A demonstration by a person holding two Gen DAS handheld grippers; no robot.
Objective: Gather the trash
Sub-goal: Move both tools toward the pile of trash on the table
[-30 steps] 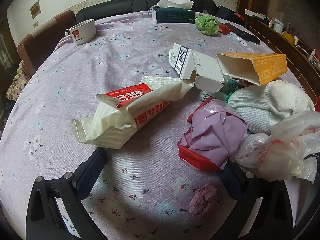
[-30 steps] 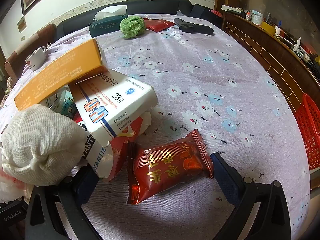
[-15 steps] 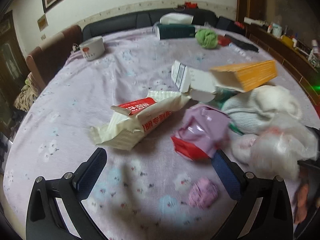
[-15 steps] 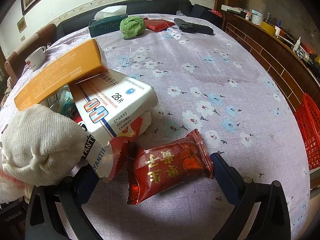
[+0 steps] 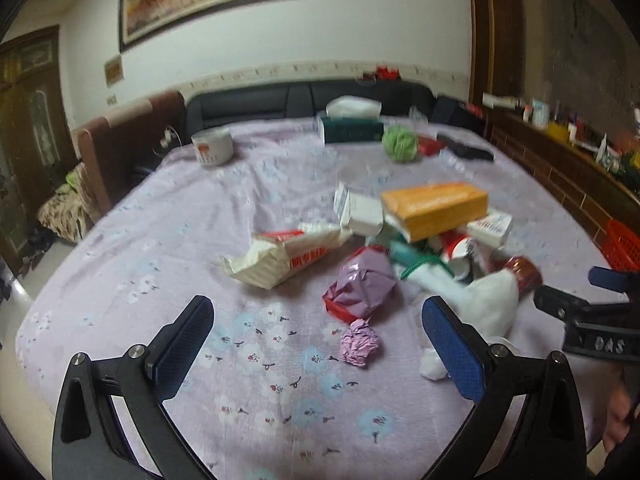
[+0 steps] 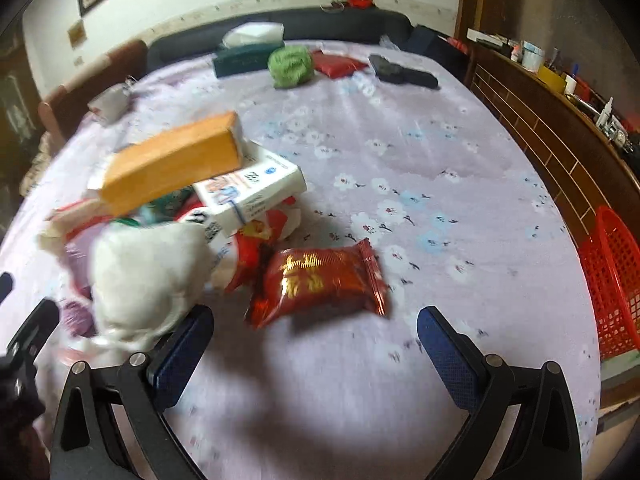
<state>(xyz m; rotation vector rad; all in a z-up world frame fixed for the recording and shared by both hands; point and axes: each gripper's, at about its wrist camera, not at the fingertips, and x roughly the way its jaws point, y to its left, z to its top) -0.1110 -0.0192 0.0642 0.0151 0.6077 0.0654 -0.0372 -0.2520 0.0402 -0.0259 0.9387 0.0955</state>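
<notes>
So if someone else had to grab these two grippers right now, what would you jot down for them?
Left gripper: open, empty, above the cloth near a crumpled pink paper ball.
Right gripper: open, empty, a red snack wrapper just ahead of it.
Trash sits heaped mid-table: orange box, white medicine box, torn cream bag, purple wrapper, white cloth bundle.
Red basket stands off the table's right edge.
Done: nothing visibly collected.
Left: every piece, probably starting with the snack wrapper.
</notes>
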